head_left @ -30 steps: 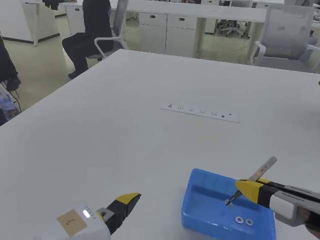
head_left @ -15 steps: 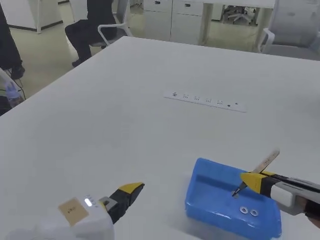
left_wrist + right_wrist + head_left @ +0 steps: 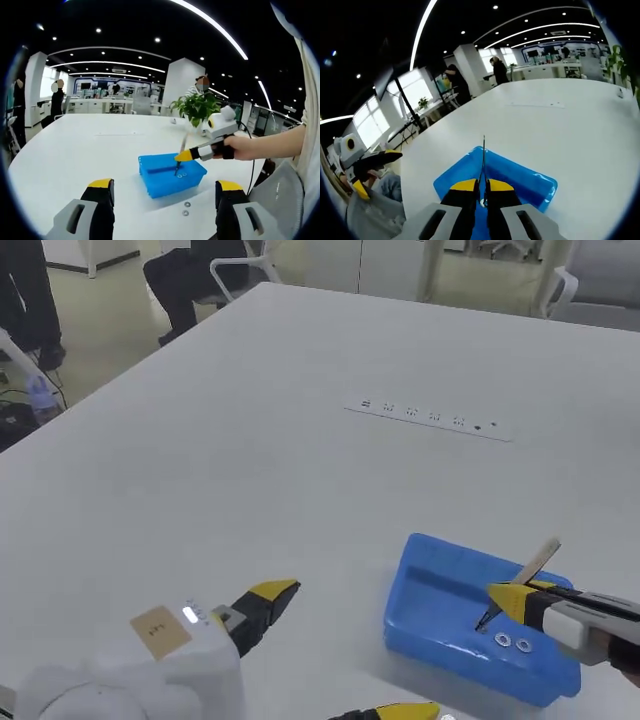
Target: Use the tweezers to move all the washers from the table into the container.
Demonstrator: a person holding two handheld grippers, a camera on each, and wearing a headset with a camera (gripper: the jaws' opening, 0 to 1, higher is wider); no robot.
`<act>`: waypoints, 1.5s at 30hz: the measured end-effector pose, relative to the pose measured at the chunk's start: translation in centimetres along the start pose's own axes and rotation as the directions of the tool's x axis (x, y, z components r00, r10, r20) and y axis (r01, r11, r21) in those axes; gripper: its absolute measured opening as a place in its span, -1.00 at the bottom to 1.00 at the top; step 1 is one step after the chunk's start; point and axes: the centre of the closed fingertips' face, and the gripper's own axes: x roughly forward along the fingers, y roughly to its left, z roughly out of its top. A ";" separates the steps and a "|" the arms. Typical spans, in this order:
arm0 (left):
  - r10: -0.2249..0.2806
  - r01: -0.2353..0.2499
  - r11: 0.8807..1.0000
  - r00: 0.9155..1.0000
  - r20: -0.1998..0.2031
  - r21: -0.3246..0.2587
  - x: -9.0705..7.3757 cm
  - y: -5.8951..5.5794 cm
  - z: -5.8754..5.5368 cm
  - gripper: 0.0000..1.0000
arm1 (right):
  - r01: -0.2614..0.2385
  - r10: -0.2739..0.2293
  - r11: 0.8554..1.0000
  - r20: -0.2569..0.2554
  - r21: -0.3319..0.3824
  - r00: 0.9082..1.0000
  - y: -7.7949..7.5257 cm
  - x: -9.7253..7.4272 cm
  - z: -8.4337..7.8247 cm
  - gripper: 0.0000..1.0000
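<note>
With its jaws clamped on the tweezers (image 3: 483, 157), whose tips hang in the blue container (image 3: 530, 182) just ahead, the right gripper (image 3: 483, 189) could let them twist and flick away the two flat washers (image 3: 187, 204) lying on the table (image 3: 75, 160) before the wide-open left gripper (image 3: 165, 185).

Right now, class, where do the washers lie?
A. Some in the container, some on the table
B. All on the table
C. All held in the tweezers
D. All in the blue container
A: in the head view, two washers lie on the floor of the blue container, and the left gripper view shows two loose washers on the table just outside it.
</note>
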 end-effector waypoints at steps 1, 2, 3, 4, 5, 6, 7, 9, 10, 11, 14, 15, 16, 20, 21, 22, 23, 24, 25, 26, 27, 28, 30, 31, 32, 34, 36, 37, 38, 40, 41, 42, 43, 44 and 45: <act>0.000 0.000 1.000 1.000 -0.001 0.000 0.0 0.0 0.0 0.69 | 0.000 0.000 1.000 0.002 0.003 1.000 0.0 0.1 0.0 -0.94; -0.001 0.001 1.000 1.000 -0.002 0.000 0.0 -0.1 0.0 0.69 | 0.000 0.000 1.000 0.004 0.007 1.000 0.0 0.1 0.1 -0.94; -0.001 0.001 1.000 1.000 -0.007 0.002 0.1 -0.1 -0.1 0.69 | 0.001 -0.001 1.000 0.005 0.009 1.000 0.0 0.2 0.1 -0.94; -0.002 0.002 1.000 1.000 -0.009 0.003 0.1 -0.1 -0.1 0.69 | 0.001 -0.001 1.000 0.006 0.006 1.000 0.2 0.2 0.1 -0.94; -0.003 0.003 1.000 1.000 -0.012 0.004 0.1 -0.1 -0.2 0.69 | -0.002 0.002 1.000 0.005 0.000 1.000 0.5 0.3 0.0 -0.94; -0.004 0.004 1.000 1.000 -0.013 0.004 0.1 -0.2 -0.2 0.69 | -0.005 0.005 1.000 0.005 -0.005 1.000 0.7 0.3 0.0 -0.94; -0.007 0.007 1.000 1.000 -0.014 0.004 0.1 -0.2 -0.2 0.69 | -0.008 0.008 1.000 0.006 -0.010 1.000 0.9 0.2 -0.1 -0.94; -0.009 0.009 1.000 1.000 -0.020 0.005 0.2 -0.3 -0.3 0.68 | -0.012 0.012 1.000 0.011 -0.010 1.000 1.2 0.2 -0.2 -0.94; -0.010 0.010 1.000 1.000 -0.024 0.005 0.2 -0.3 -0.4 0.68 | -0.013 0.013 1.000 0.012 -0.014 1.000 1.2 0.1 -0.2 -0.94; -0.010 0.010 1.000 1.000 -0.025 0.006 0.2 -0.3 -0.4 0.68 | -0.012 0.012 1.000 0.011 -0.019 1.000 1.2 0.1 -0.2 -0.94; -0.002 0.002 1.000 1.000 -0.028 -0.001 0.1 -0.2 -0.5 0.67 | -0.007 0.007 1.000 0.011 -0.029 1.000 1.3 -0.2 -0.3 -0.94; -0.001 0.001 1.000 1.000 -0.026 -0.004 0.1 -0.2 -0.4 0.67 | -0.005 0.005 1.000 0.012 -0.030 1.000 1.2 -0.3 -0.4 -0.94; -0.001 0.001 1.000 1.000 -0.025 -0.007 0.1 -0.1 -0.4 0.66 | -0.002 0.003 1.000 0.015 -0.027 1.000 1.2 -0.4 -0.4 -0.94; -0.011 0.011 1.000 0.999 -0.032 -0.006 0.1 -0.4 -0.5 0.65 | 0.012 -0.012 1.000 0.022 -0.017 1.000 0.7 -0.7 -0.5 -0.94; -0.014 0.014 1.000 0.999 -0.034 -0.002 0.1 -0.4 -0.6 0.65 | 0.019 -0.019 1.000 0.026 -0.015 0.999 0.6 -0.8 -0.5 -0.94; -0.016 0.016 1.000 0.999 -0.034 0.000 0.1 -0.4 -0.6 0.65 | 0.024 -0.024 1.000 0.030 -0.014 0.999 0.5 -0.8 -0.4 -0.94; -0.017 0.017 1.000 0.999 -0.033 0.000 0.0 -0.5 -0.6 0.65 | 0.029 -0.028 1.000 0.035 -0.006 0.999 0.3 -0.8 -0.4 -0.94; -0.017 0.017 1.000 0.999 -0.033 0.000 0.0 -0.4 -0.5 0.65 | 0.030 -0.030 1.000 0.037 -0.003 0.999 0.2 -0.8 -0.3 -0.94; -0.014 0.014 1.000 0.999 -0.032 -0.001 0.0 -0.4 -0.5 0.65 | 0.034 -0.034 0.999 0.042 0.000 0.999 0.0 -0.8 -0.2 -0.94; -0.013 0.013 1.000 0.999 -0.031 -0.003 0.0 -0.3 -0.5 0.65 | 0.036 -0.036 0.999 0.042 0.001 0.998 -0.1 -0.8 -0.2 -0.94; -0.014 0.014 1.000 0.999 -0.029 -0.007 0.0 -0.3 -0.5 0.64 | 0.038 -0.038 0.999 0.044 0.000 0.998 -0.2 -0.8 -0.1 -0.94; -0.014 0.013 1.000 1.000 -0.028 -0.008 0.0 -0.3 -0.5 0.64 | 0.038 -0.038 0.999 0.046 -0.007 0.998 -0.2 -0.7 0.0 -0.94; -0.010 0.010 1.000 0.999 -0.031 -0.004 -0.1 -0.2 -0.5 0.64 | 0.037 -0.036 0.999 0.045 -0.013 0.998 -0.3 -0.5 0.1 -0.94; -0.011 0.011 1.000 0.999 -0.030 -0.003 -0.1 -0.2 -0.5 0.64 | 0.033 -0.032 0.999 0.042 -0.016 0.999 -0.2 -0.3 0.1 -0.94; -0.011 0.011 1.000 1.000 -0.030 -0.004 -0.1 -0.2 -0.5 0.63 | 0.032 -0.031 0.999 0.037 -0.019 0.999 -0.2 -0.1 0.0 -0.94; -0.008 0.008 1.000 1.000 -0.026 -0.003 -0.1 -0.1 -0.5 0.64 | 0.035 -0.034 0.999 0.016 -0.031 0.999 -0.5 0.4 -0.5 -0.94; -0.006 0.006 1.000 1.000 -0.023 -0.008 -0.1 -0.1 -0.4 0.64 | 0.039 -0.040 0.998 -0.012 -0.057 0.999 -0.6 0.6 -1.1 -0.94; -0.005 0.004 1.000 1.000 -0.023 -0.008 -0.2 0.0 -0.4 0.64 | 0.045 -0.047 0.997 -0.020 -0.068 0.999 -0.7 0.7 -1.3 -0.94; -0.003 0.003 1.000 1.000 -0.023 -0.008 -0.2 0.0 -0.5 0.63 | 0.047 -0.049 0.996 -0.022 -0.074 0.999 -0.6 0.7 -1.4 -0.94; -0.002 0.002 1.000 1.000 -0.022 -0.007 -0.2 0.0 -0.4 0.63 | 0.047 -0.049 0.996 -0.021 -0.071 0.999 -0.7 0.6 -1.5 -0.94; -0.001 0.001 1.000 1.000 -0.021 -0.006 -0.2 0.0 -0.4 0.63 | 0.048 -0.049 0.996 -0.022 -0.070 0.999 -0.7 0.6 -1.5 -0.94; -0.002 0.002 1.000 1.000 -0.021 -0.006 -0.2 0.0 -0.4 0.63 | 0.048 -0.050 0.996 -0.026 -0.071 0.998 -0.7 0.6 -1.6 -0.94; -0.004 0.004 1.000 1.000 -0.023 -0.007 -0.2 0.0 -0.5 0.63 | 0.050 -0.052 0.996 -0.028 -0.074 0.998 -0.8 0.6 -1.7 -0.94; -0.004 0.004 1.000 1.000 -0.024 -0.005 -0.2 -0.1 -0.5 0.63 | 0.052 -0.055 0.995 -0.031 -0.080 0.998 -0.8 0.7 -1.7 -0.94; -0.004 0.004 1.000 1.000 -0.024 -0.003 -0.1 0.0 -0.5 0.63 | 0.051 -0.054 0.995 -0.033 -0.085 0.998 -0.7 0.7 -1.7 -0.94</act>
